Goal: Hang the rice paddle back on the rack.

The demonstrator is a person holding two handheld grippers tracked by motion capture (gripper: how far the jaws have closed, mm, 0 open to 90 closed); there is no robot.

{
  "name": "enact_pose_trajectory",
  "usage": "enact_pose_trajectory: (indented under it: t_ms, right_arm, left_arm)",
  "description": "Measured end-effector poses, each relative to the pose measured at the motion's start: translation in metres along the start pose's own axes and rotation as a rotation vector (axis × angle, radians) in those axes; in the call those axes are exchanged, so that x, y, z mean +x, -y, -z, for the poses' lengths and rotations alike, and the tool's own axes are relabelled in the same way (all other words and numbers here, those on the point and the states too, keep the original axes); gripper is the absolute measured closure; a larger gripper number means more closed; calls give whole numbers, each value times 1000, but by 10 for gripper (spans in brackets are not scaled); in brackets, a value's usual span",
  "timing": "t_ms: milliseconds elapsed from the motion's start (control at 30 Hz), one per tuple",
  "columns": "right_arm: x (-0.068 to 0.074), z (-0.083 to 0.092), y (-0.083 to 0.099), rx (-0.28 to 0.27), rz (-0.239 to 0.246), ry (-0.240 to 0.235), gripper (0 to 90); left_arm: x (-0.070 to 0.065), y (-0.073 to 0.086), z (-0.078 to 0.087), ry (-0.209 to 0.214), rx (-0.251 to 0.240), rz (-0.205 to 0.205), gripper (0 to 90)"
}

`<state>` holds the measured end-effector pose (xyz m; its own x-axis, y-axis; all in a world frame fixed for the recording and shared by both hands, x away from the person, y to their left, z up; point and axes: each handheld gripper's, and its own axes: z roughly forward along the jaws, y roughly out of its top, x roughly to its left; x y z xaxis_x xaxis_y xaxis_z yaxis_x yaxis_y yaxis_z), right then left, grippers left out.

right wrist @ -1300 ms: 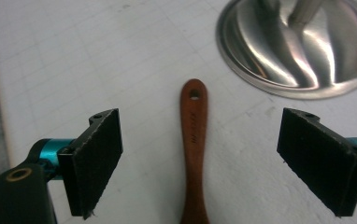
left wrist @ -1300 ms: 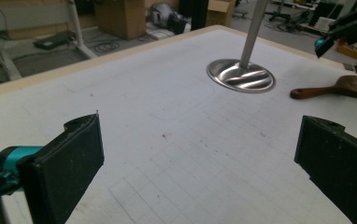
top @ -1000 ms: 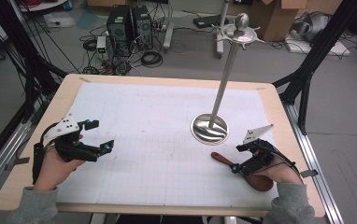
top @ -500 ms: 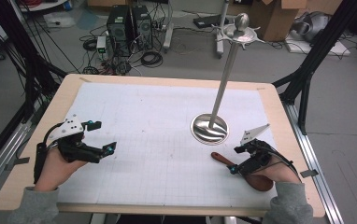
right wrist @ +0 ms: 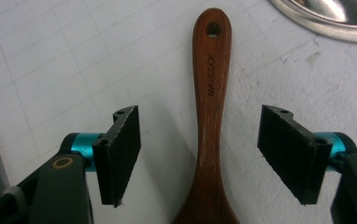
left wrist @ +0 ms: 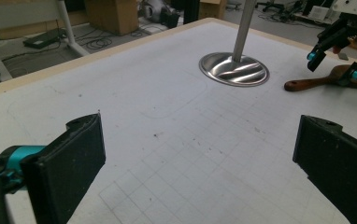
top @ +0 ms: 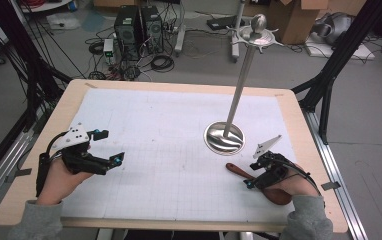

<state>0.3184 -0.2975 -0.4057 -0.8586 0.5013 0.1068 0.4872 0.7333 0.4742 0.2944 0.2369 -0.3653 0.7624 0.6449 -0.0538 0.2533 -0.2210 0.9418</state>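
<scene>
A dark brown wooden spoon (top: 236, 170) lies flat on the white grid mat (top: 169, 145) at the front right, handle toward the stand. My right gripper (top: 253, 177) hovers over the handle. In the right gripper view the spoon (right wrist: 211, 93) runs up between the jaws of the right gripper (right wrist: 204, 154). The jaws have just been closing, and there is still a gap on each side of the handle. My left gripper (top: 113, 146) is held at the front left, open and with nothing in it. From the left gripper (left wrist: 200, 158), the spoon (left wrist: 312, 83) lies far off.
A metal stand rises from a round shiny base (top: 224, 137) just behind the spoon, its pole (top: 241, 85) leaning toward the far side. The wooden table edge (top: 324, 165) lies close to the right hand. Black frame posts flank the table, and computers and cables lie on the floor beyond.
The right gripper has shifted slightly over the spoon's handle and its jaws look narrower. The left gripper has kept its place.
</scene>
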Motion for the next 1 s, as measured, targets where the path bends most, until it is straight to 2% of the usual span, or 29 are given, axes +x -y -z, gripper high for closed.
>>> enact_pose_trajectory:
  t_ms: [167,400,467,667,833,1000]
  right_arm:
    - [-2,-2,3,16,-6,-13,326]
    - [-3,-5,7,44,-20,-7,387]
    - [-4,-5,8,55,-10,-2,398]
    - [0,-4,9,88,-18,9,444]
    - [0,-3,11,85,-15,20,460]
    - [1,-2,11,88,-13,34,496]
  left_arm:
    - [0,0,-1,2,3,0,28]
    - [0,1,-3,6,3,3,28]
    - [2,2,-5,2,10,5,28]
    - [3,2,-9,9,14,6,28]
    - [2,1,-11,17,14,3,28]
    - [3,2,-10,6,14,5,28]
